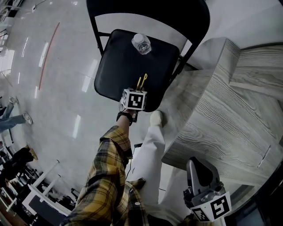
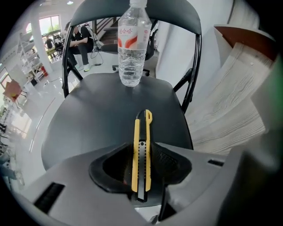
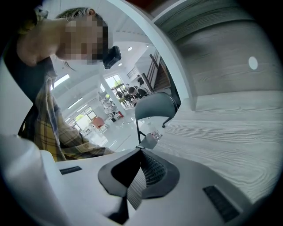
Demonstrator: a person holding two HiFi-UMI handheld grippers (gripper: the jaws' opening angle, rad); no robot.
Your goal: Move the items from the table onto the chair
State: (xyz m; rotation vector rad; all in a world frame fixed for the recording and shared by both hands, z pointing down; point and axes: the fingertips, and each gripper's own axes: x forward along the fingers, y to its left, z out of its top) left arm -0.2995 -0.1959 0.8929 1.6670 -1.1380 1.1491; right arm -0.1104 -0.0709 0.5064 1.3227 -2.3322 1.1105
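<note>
A yellow utility knife (image 2: 141, 150) stands lengthwise between the jaws of my left gripper (image 2: 142, 148), which is shut on it and points steeply down over the black chair seat (image 2: 88, 114). In the head view the knife (image 1: 141, 81) sticks out of the left gripper (image 1: 138, 91) above the seat's front edge (image 1: 110, 84). A clear water bottle (image 2: 131, 48) stands upright at the back of the seat, also in the head view (image 1: 141, 43). My right gripper (image 1: 201, 173) hangs shut and empty at the near edge of the wooden table (image 1: 221, 110); its pads meet in its own view (image 3: 141, 152).
The folding chair's backrest (image 1: 146, 9) rises behind the bottle. The table's corner (image 1: 177, 88) lies right of the seat. The person's trouser leg and shoe (image 1: 155, 118) stand between chair and table. Other people (image 1: 11, 114) and furniture are far off on the shiny floor at the left.
</note>
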